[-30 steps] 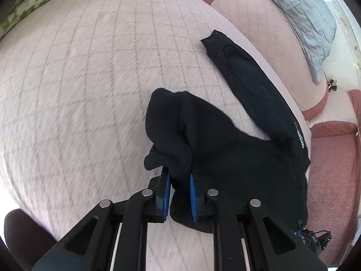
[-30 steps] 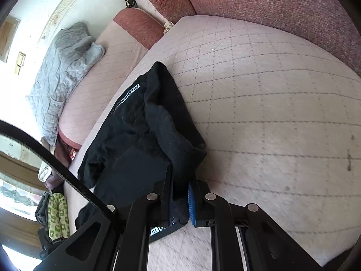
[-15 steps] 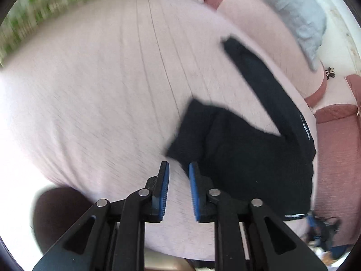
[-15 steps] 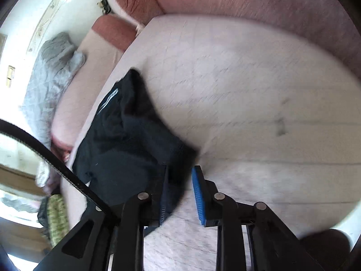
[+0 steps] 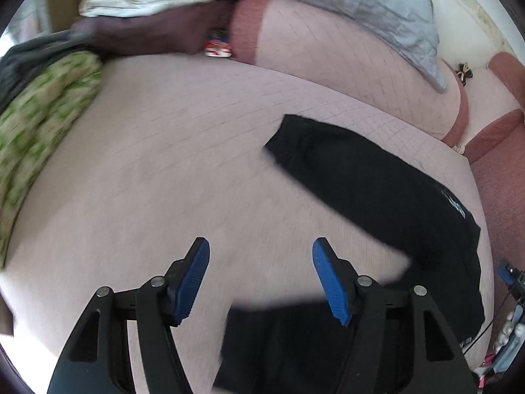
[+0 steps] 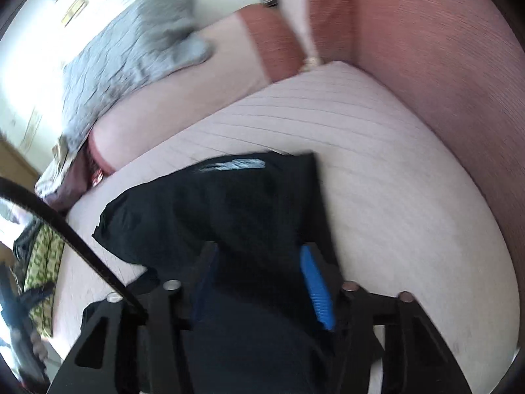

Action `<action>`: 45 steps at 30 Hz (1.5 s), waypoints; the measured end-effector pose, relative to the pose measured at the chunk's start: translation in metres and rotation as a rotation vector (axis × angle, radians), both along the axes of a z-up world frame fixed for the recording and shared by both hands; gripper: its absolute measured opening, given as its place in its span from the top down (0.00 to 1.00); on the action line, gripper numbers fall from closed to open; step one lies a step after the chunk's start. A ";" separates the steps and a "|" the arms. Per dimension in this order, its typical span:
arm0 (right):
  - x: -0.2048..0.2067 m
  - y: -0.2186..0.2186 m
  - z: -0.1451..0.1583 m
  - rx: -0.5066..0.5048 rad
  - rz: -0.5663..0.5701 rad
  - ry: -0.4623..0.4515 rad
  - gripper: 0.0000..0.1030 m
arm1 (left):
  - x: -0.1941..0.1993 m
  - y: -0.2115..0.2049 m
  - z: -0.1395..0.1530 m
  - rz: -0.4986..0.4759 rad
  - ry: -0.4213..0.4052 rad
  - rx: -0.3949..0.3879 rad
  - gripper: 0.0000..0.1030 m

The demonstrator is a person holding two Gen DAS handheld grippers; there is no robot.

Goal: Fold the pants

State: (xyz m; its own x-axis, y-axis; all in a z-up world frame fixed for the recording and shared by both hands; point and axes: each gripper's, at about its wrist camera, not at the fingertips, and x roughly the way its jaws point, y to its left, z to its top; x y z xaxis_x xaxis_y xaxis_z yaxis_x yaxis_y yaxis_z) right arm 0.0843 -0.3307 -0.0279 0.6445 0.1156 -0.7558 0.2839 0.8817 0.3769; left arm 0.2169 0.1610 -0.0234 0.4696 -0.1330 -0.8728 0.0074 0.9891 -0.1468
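The black pants [image 5: 377, 184] lie on the pale quilted cushion [image 5: 170, 164], one leg stretching up and left, the rest bunched at lower right. My left gripper [image 5: 259, 275] is open and empty, above bare cushion just left of the pants. In the right wrist view the pants [image 6: 229, 207] lie folded over in a dark heap with a white logo strip on top. My right gripper [image 6: 259, 282] is open, its jaws wide apart over the near edge of the pants, holding nothing.
A grey quilt [image 5: 344, 3] lies on the far pink cushion. A green patterned cloth [image 5: 42, 115] sits at the left edge. The red sofa back [image 6: 443, 65] rises along the right. A black cable [image 6: 82, 246] crosses the right wrist view.
Both grippers let go of the pants and opened wide. The pants dropped onto the cushion. Both views pulled back and tilted up, with motion blur.
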 end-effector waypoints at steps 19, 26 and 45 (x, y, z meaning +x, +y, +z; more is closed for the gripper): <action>0.252 0.013 -0.078 -0.095 0.355 0.190 0.31 | 0.221 -0.071 -0.099 -0.200 0.099 -0.022 0.00; 0.251 0.056 -0.079 -0.201 0.498 0.185 0.65 | 0.207 -0.108 -0.095 -0.331 0.038 0.070 0.91; 0.113 0.091 0.000 -0.281 0.464 0.084 0.90 | 0.030 -0.064 0.015 -0.344 -0.174 -0.004 0.89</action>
State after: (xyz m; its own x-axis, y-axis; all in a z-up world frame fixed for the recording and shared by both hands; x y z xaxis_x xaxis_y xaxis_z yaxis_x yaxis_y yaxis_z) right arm 0.1976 -0.2397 -0.0278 0.5095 0.1601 -0.8455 -0.1400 0.9849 0.1021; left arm 0.2466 0.0966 -0.0083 0.5376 -0.3120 -0.7833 0.3638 0.9239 -0.1184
